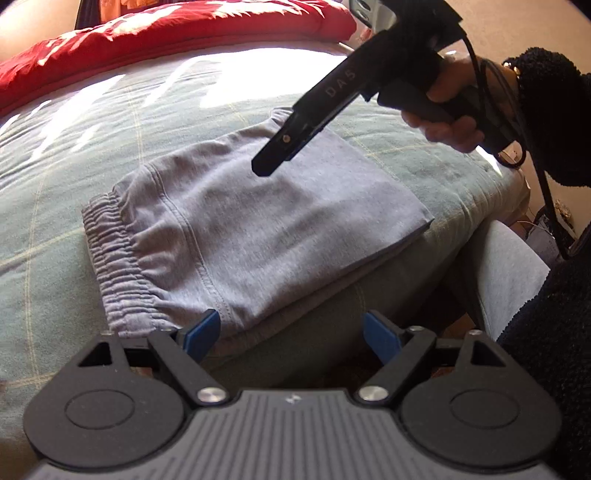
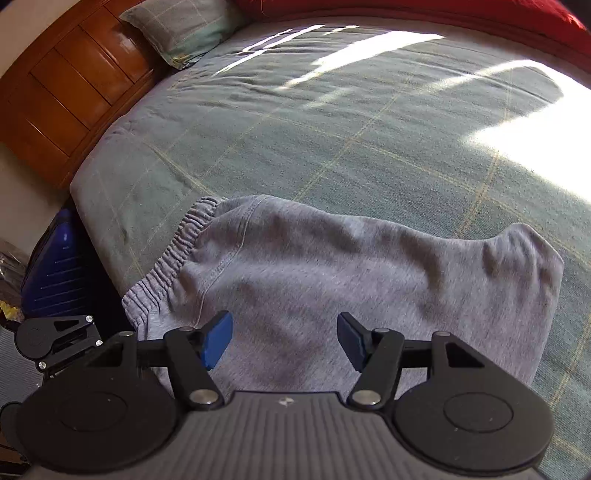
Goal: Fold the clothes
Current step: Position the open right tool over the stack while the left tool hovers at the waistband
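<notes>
Both grippers empty, jaws apart: left gripper (image 1: 290, 336) low at the bed (image 1: 55, 206) edge, right gripper (image 2: 284, 341) hovering above. Folded shorts (image 1: 258, 221) lie just ahead, probably released for smoothing.

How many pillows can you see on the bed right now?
1. A single green checked pillow lies at the head of the bed, against the wooden headboard, seen from the right wrist. Others may be hidden under the red blanket.
</notes>
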`<action>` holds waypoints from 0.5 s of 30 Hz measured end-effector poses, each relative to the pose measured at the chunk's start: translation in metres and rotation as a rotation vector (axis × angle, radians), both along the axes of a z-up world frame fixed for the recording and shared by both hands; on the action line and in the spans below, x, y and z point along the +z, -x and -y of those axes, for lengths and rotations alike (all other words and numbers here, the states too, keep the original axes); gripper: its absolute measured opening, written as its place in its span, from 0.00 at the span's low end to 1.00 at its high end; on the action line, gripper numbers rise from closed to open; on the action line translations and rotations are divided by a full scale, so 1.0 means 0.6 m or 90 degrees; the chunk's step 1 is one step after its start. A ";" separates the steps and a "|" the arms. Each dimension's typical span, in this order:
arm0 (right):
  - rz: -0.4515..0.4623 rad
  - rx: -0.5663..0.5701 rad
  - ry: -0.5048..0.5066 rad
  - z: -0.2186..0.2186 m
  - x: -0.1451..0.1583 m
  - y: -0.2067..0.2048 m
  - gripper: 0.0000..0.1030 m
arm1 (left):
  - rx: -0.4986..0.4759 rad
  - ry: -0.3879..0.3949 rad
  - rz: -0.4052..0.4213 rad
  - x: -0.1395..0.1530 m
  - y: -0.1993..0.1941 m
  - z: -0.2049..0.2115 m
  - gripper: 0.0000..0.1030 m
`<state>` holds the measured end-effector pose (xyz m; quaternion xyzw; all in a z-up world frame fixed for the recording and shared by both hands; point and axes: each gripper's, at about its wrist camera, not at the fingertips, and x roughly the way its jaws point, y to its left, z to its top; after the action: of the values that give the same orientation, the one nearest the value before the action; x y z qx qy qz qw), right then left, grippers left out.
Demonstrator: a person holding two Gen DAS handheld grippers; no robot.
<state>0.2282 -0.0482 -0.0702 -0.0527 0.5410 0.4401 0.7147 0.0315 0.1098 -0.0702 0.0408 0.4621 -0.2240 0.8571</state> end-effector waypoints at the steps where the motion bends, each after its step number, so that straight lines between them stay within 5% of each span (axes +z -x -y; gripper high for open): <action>1: -0.001 0.001 -0.002 0.000 0.001 0.005 0.67 | 0.011 -0.008 0.012 0.006 -0.009 -0.004 0.83; 5: -0.001 -0.003 -0.014 -0.007 0.006 0.013 0.70 | 0.048 -0.029 0.042 0.013 -0.045 -0.020 0.83; 10: -0.017 -0.011 -0.002 -0.019 -0.011 0.014 0.71 | 0.096 -0.027 -0.013 -0.035 -0.069 -0.034 0.83; 15: -0.029 -0.020 0.010 -0.018 -0.032 0.015 0.74 | 0.126 -0.005 -0.014 -0.040 -0.052 -0.042 0.83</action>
<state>0.2190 -0.0375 -0.0891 -0.0397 0.5616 0.4256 0.7085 0.0626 0.1349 -0.0944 -0.0038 0.4738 -0.1369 0.8699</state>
